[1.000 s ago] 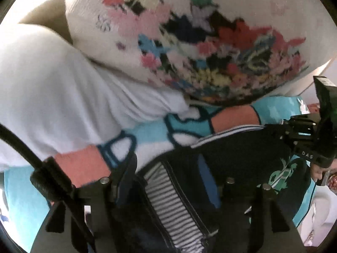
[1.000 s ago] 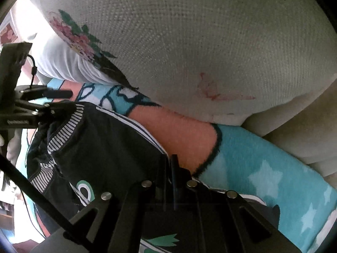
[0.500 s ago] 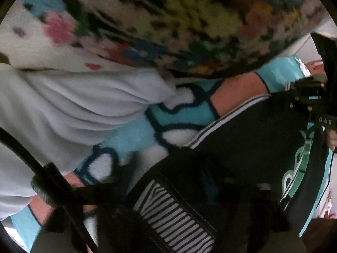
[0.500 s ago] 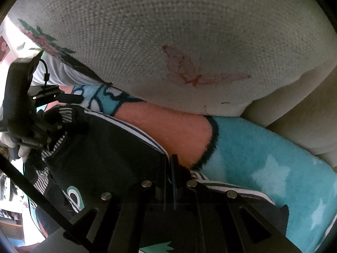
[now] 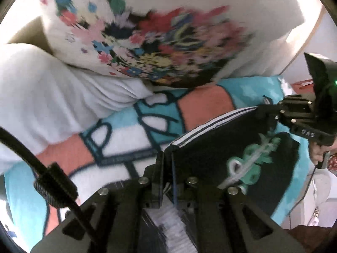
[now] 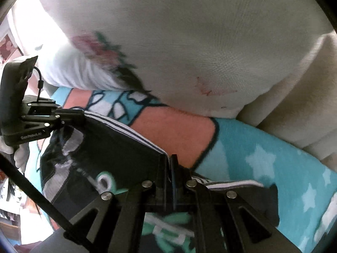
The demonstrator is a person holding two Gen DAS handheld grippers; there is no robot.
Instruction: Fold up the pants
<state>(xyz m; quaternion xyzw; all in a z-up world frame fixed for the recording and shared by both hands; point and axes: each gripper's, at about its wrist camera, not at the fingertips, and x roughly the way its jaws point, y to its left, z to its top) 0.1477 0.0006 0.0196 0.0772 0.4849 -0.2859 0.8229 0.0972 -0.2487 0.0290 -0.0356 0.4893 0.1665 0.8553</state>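
Observation:
The pants (image 5: 212,145) are black with white side stripes and a green print. They lie on a turquoise, white and orange blanket (image 5: 130,139). My left gripper (image 5: 167,158) is shut on the striped edge of the pants. The right gripper (image 5: 271,113) shows at the right of the left wrist view, holding the same edge farther along. In the right wrist view my right gripper (image 6: 168,162) is shut on the striped edge of the pants (image 6: 118,151). The left gripper (image 6: 69,116) shows at the left, pinching that edge.
A white cushion with a floral print (image 5: 168,42) stands just behind the pants, and it fills the top of the right wrist view (image 6: 189,42). A white pillow (image 5: 52,88) lies to its left. A beige sofa back (image 6: 294,105) is at the right.
Both grippers have moved with the pants edge held between them. The left gripper's jaws, spread a second ago, are now closed on the striped edge. The edge now runs taut between the two grippers.

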